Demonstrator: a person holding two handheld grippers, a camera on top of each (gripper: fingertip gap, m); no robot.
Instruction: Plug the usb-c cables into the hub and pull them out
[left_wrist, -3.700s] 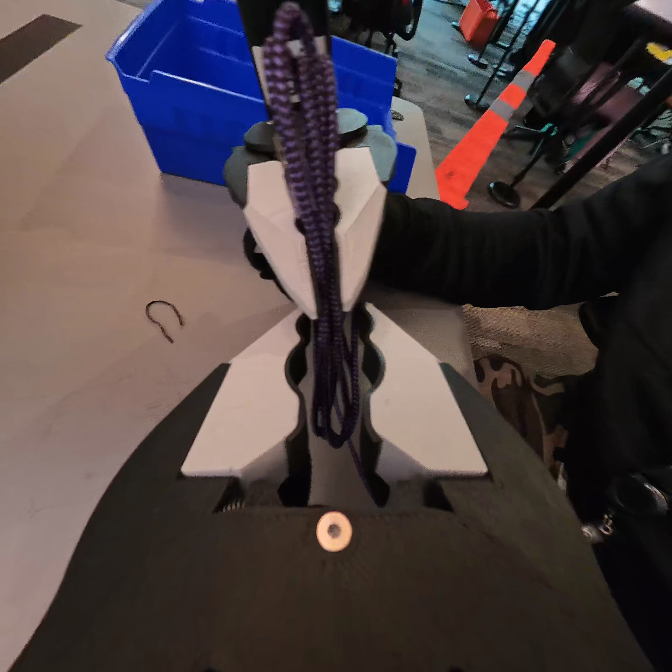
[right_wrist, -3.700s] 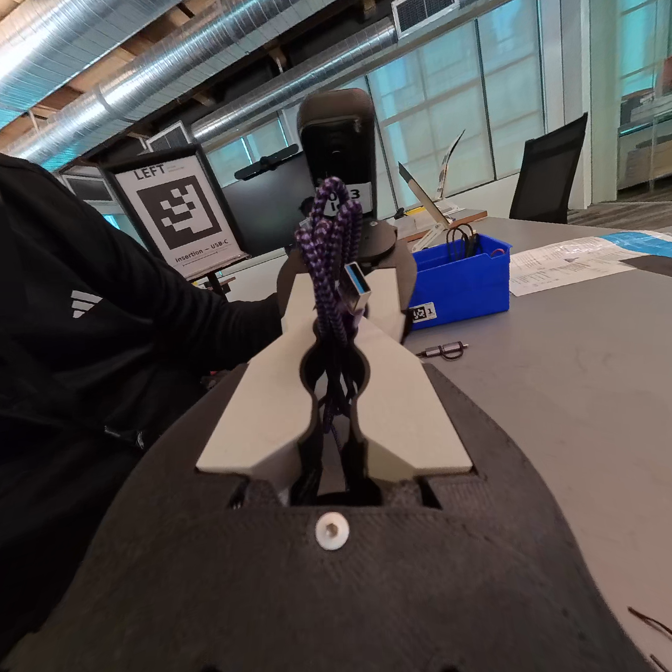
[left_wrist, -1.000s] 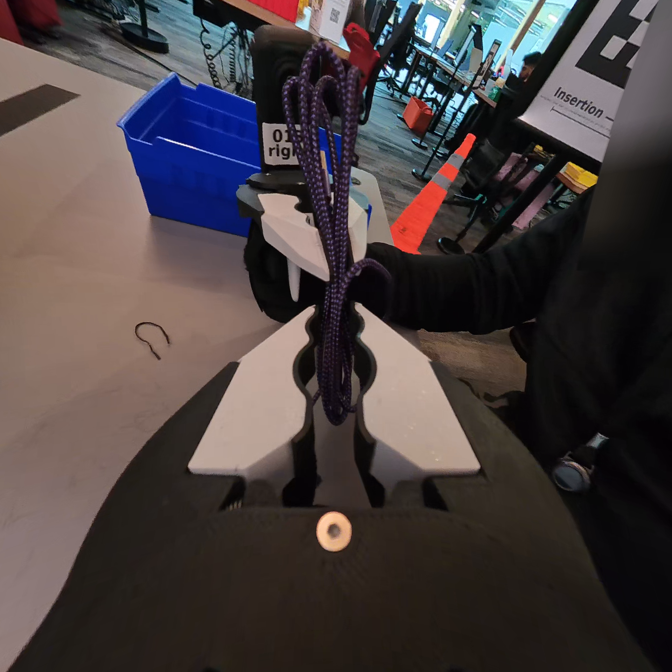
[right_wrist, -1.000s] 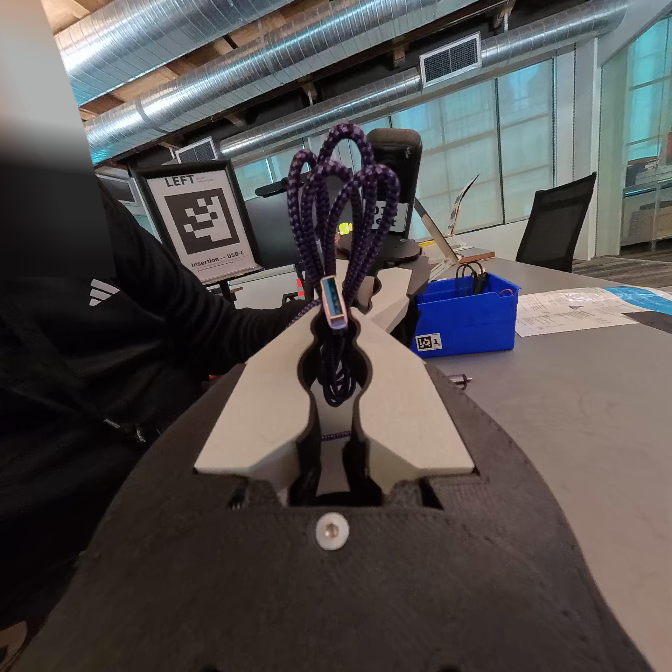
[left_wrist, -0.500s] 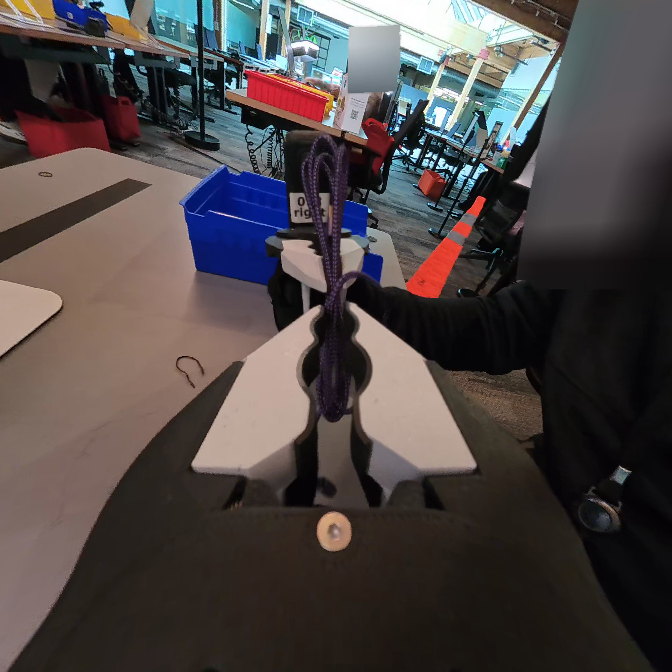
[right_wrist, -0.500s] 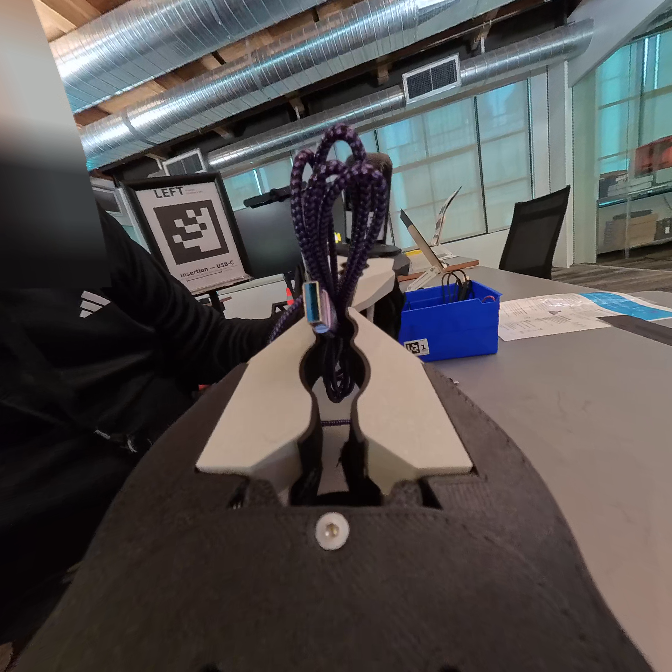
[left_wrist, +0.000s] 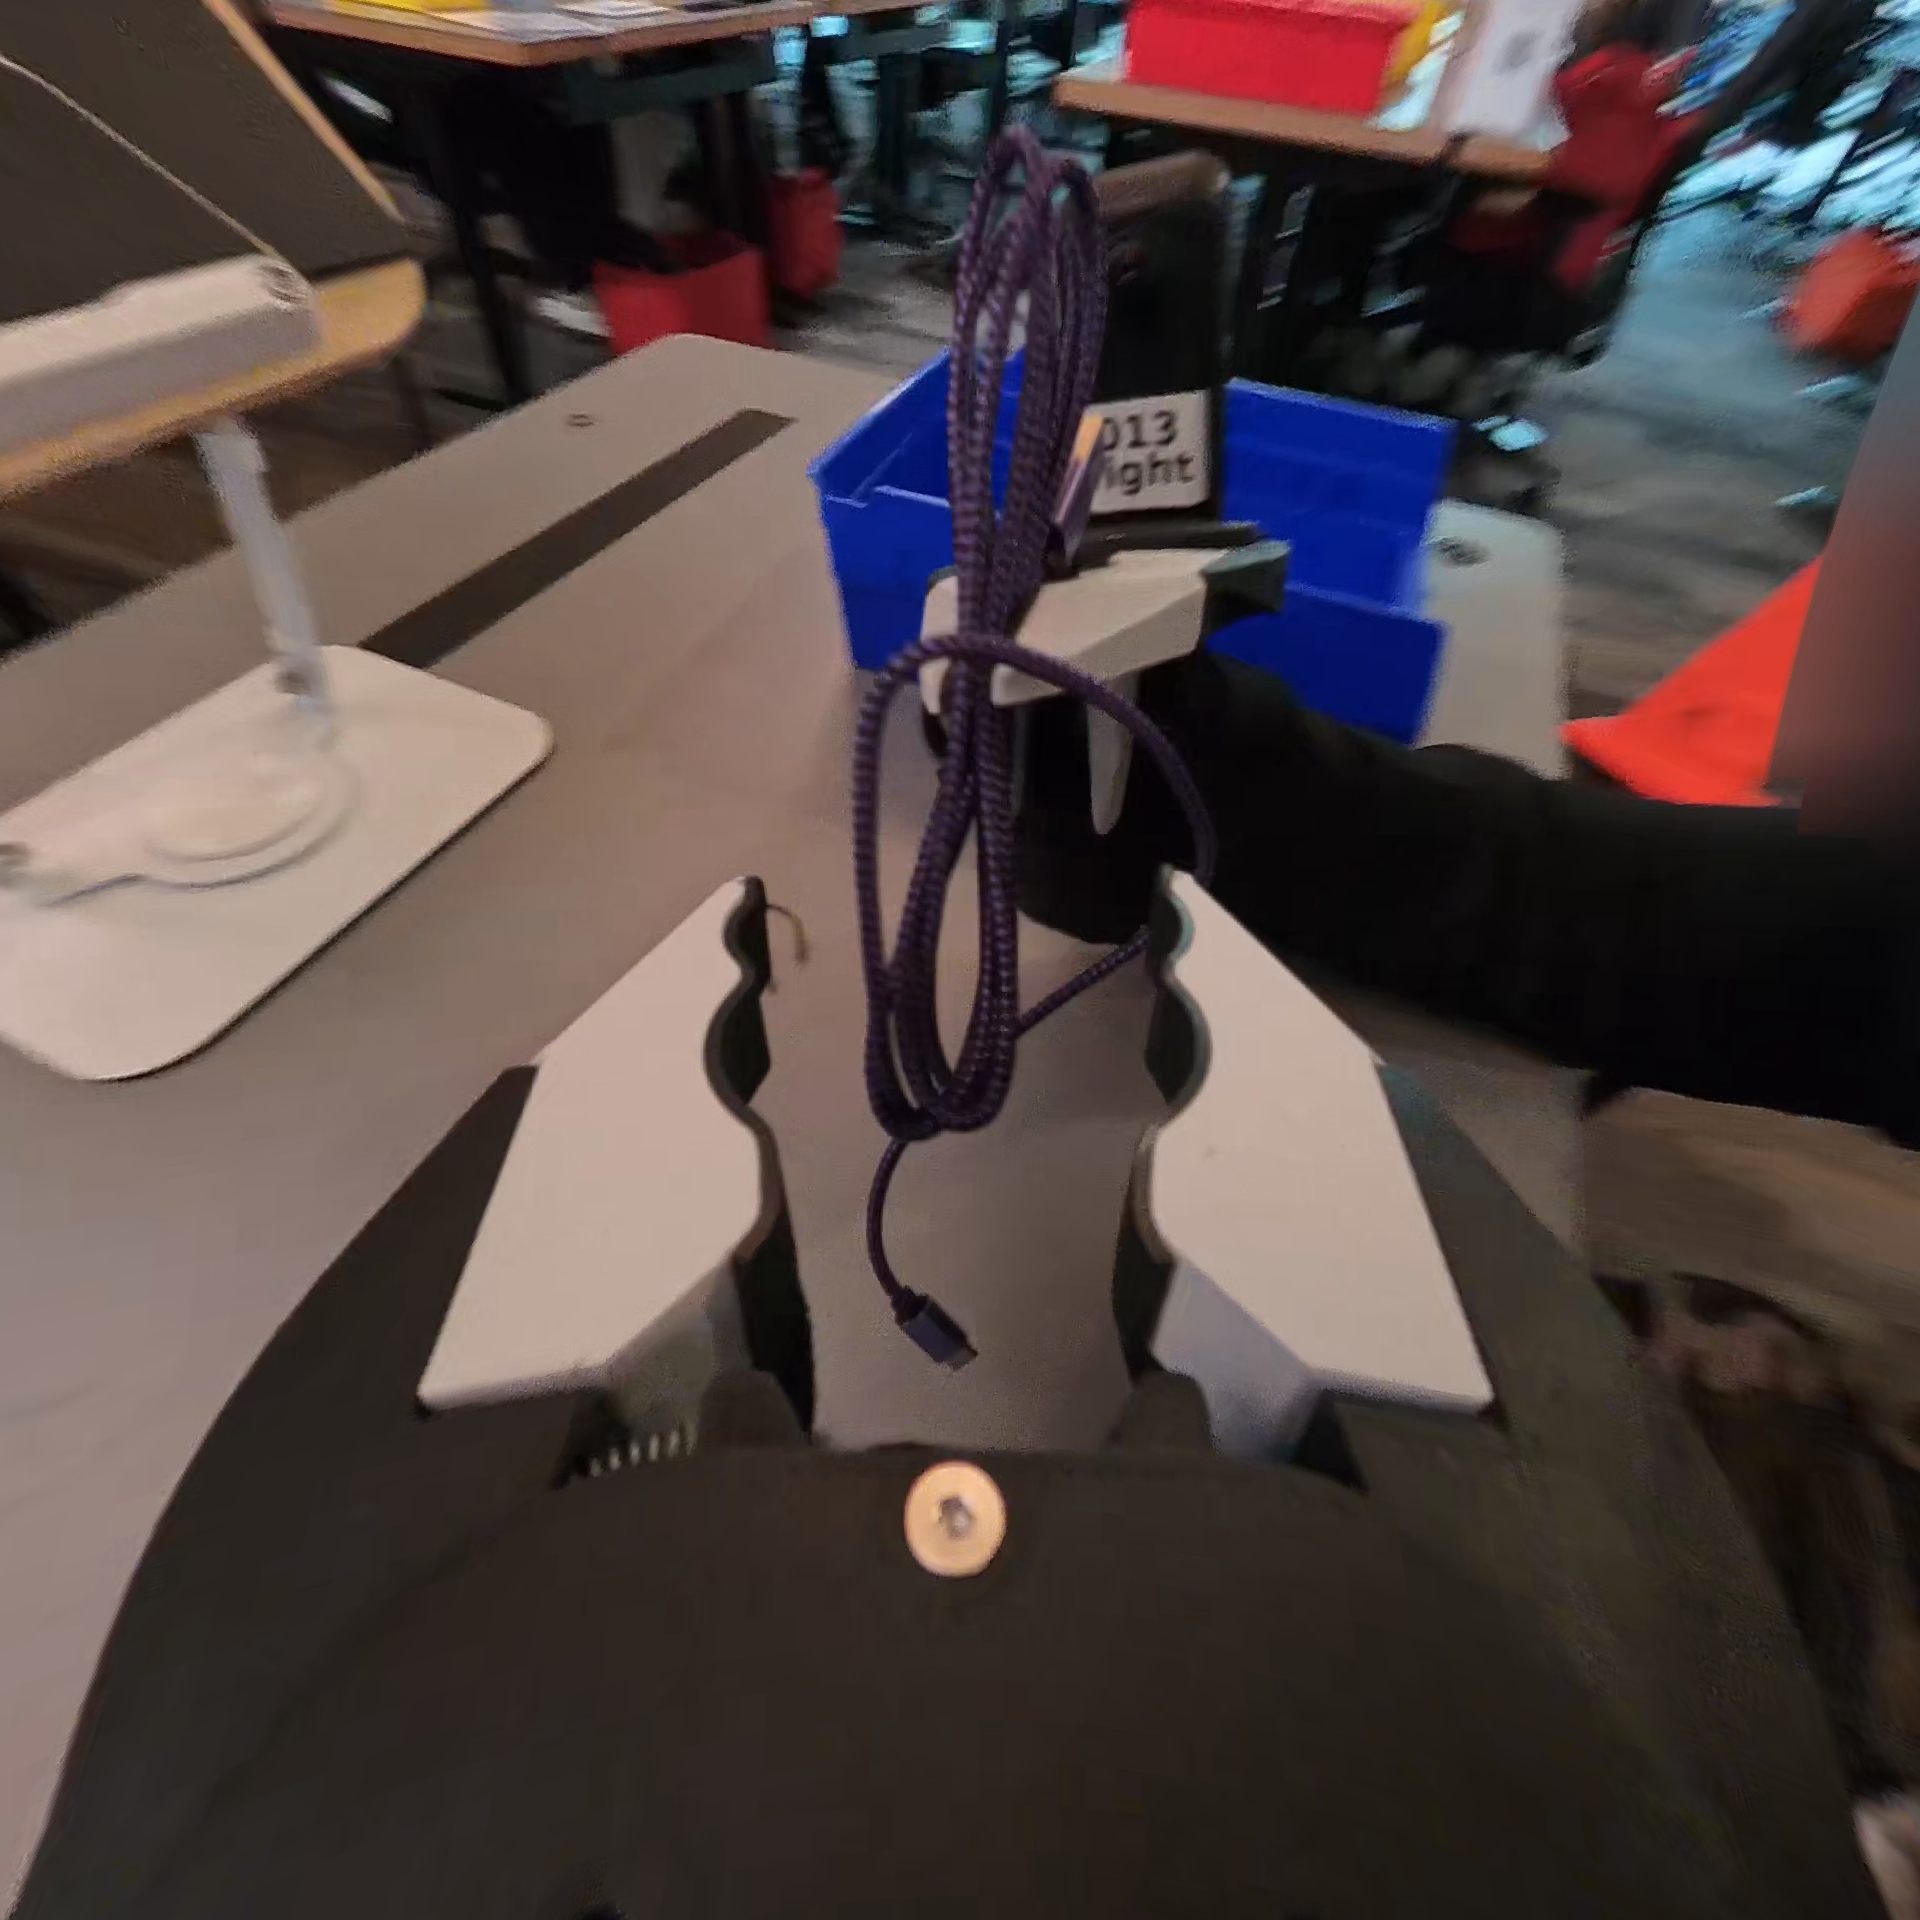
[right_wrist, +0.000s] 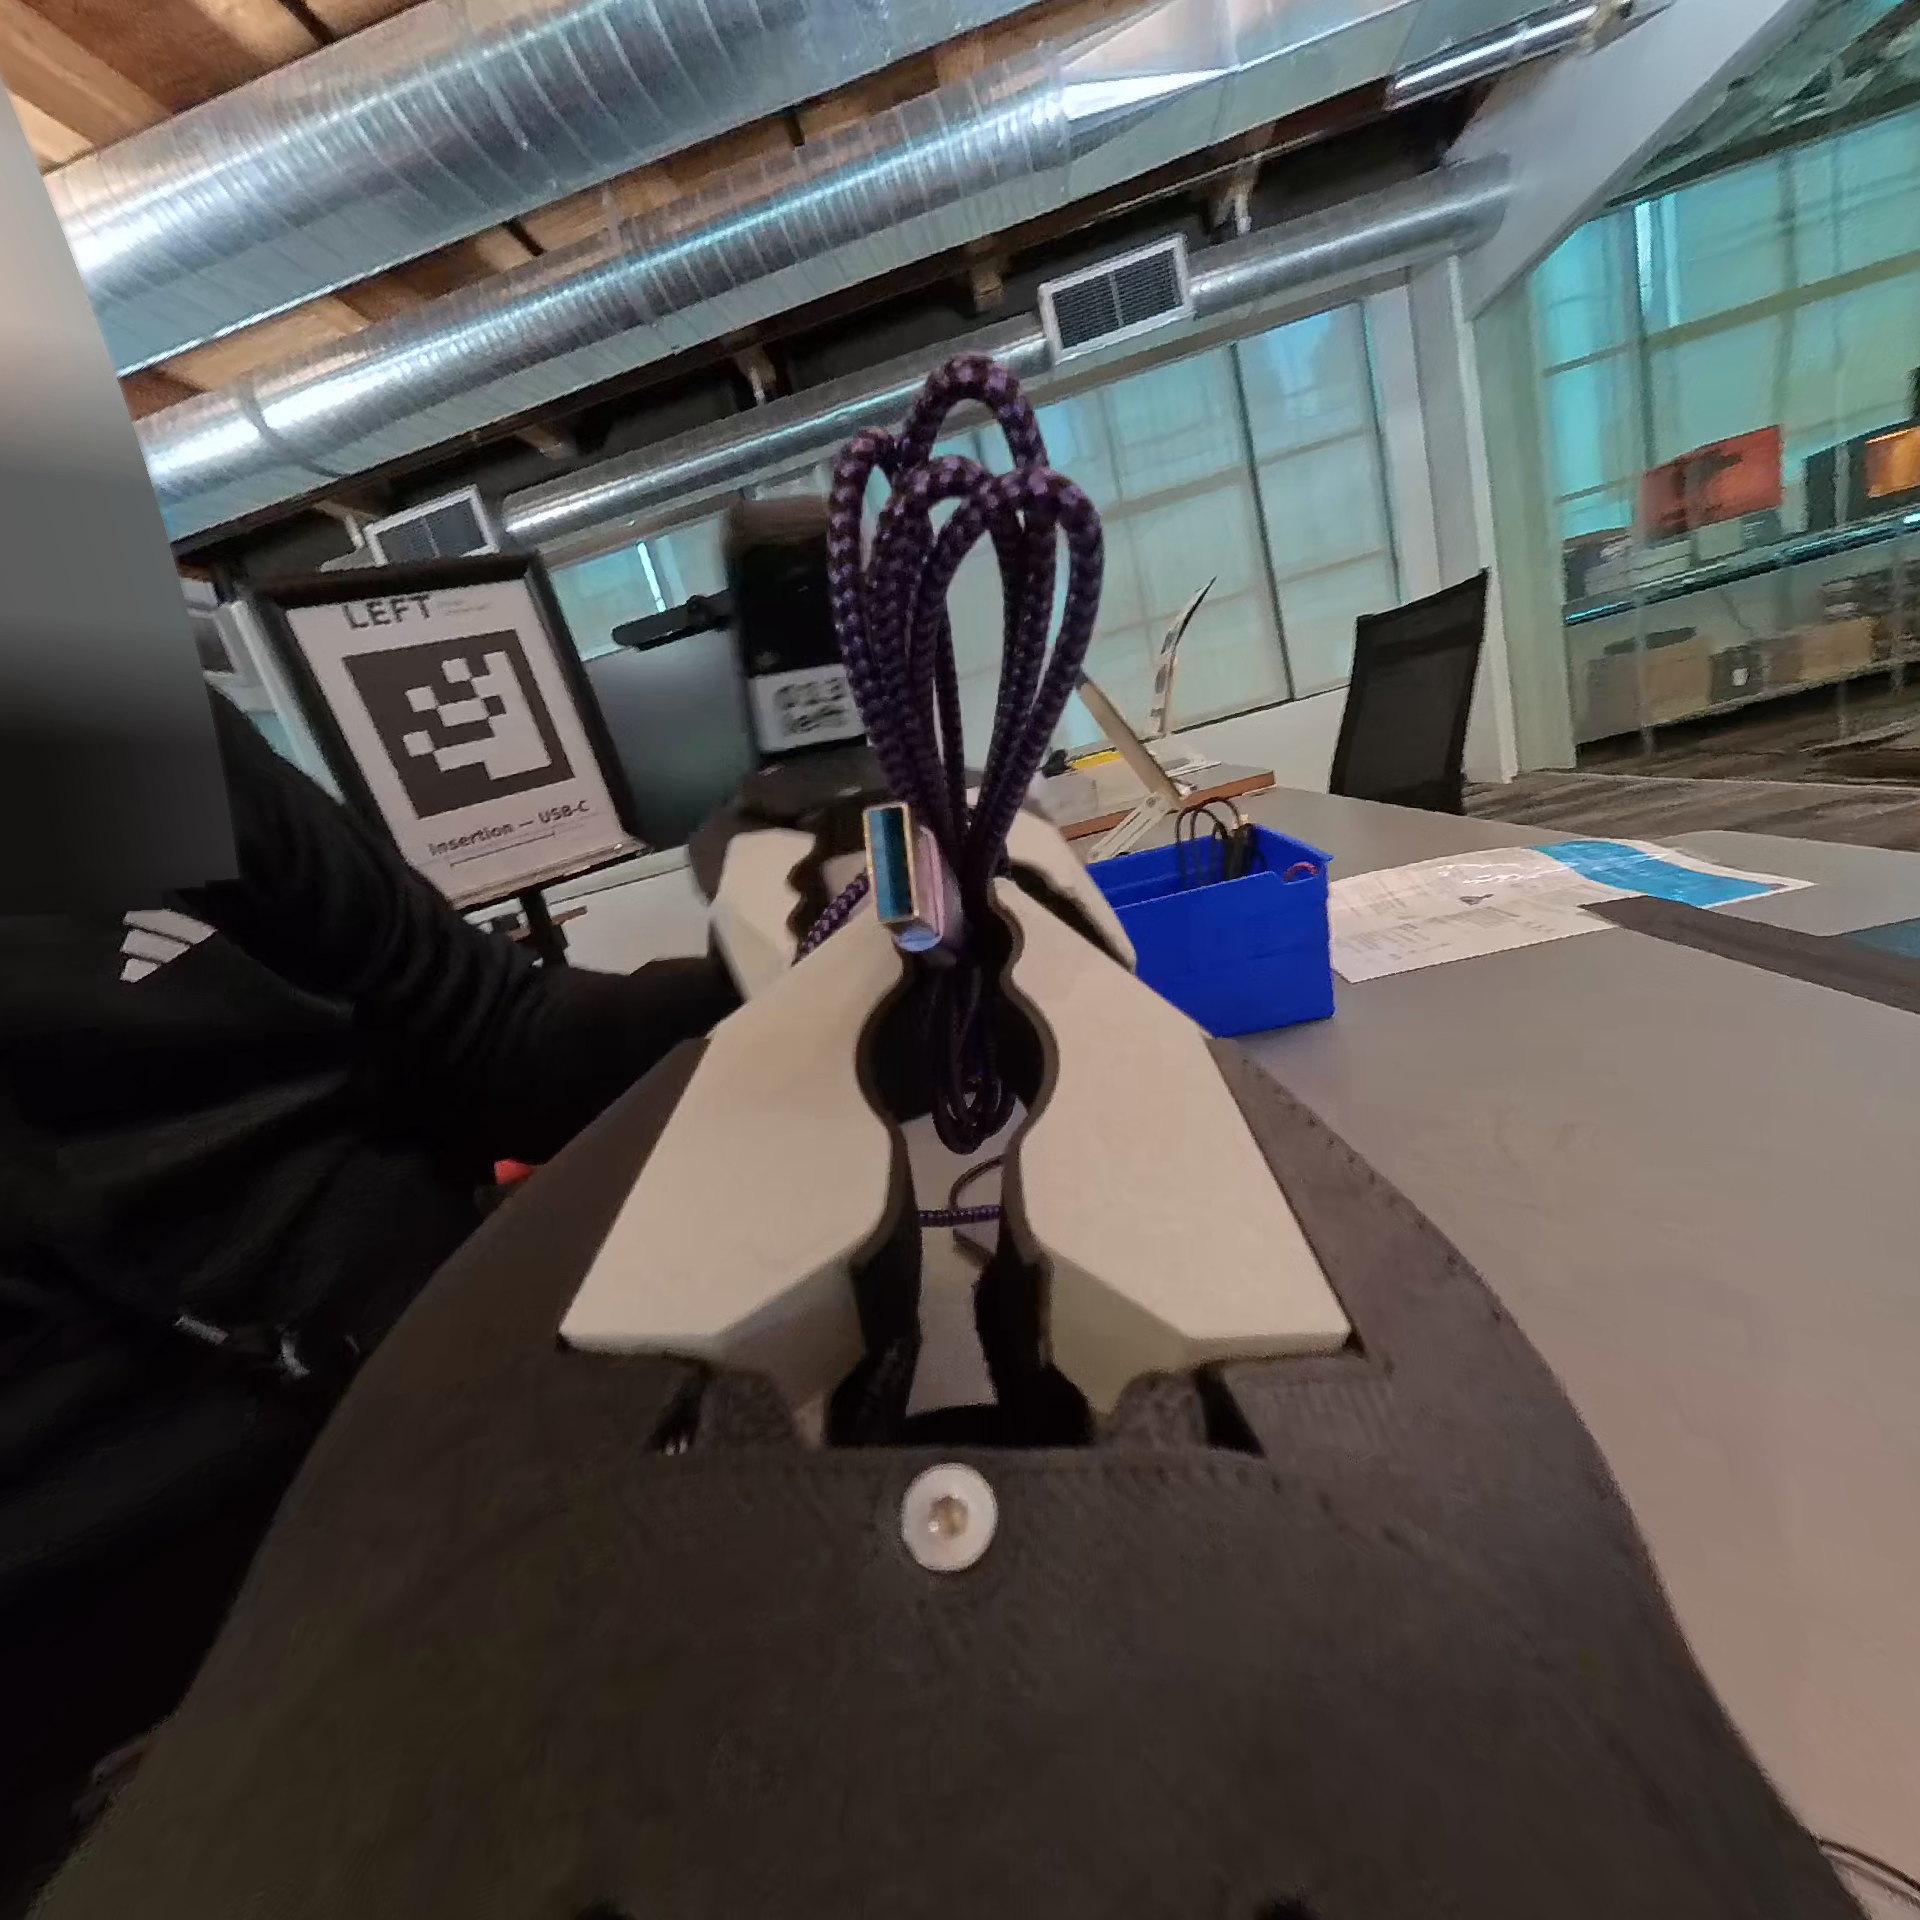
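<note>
Right gripper (right_wrist: 951, 935) pressed together on a coiled purple braided cable (right_wrist: 961, 644), pinching the bundle near its middle. The loops stand up above the fingertips; a blue-tongued USB plug (right_wrist: 891, 878) sticks up at the pinch on the left side of the bundle.

Left gripper (left_wrist: 961, 914) spread wide, holding nothing. The lower loops of the cable (left_wrist: 940, 935) hang between its two fingers without touching them, and a small dark plug (left_wrist: 935, 1335) dangles at the cable's free end, deep in the gap.

Both grippers held above a grey surface (left_wrist: 644, 665). A blue bin (left_wrist: 1340, 540) sits on it behind the right gripper (left_wrist: 1081, 634); a white lamp base (left_wrist: 208, 821) at left. A second blue bin (right_wrist: 1216, 940) with dark cables inside shows in the right wrist view, papers (right_wrist: 1475, 914) beyond it. No hub is visible.
</note>
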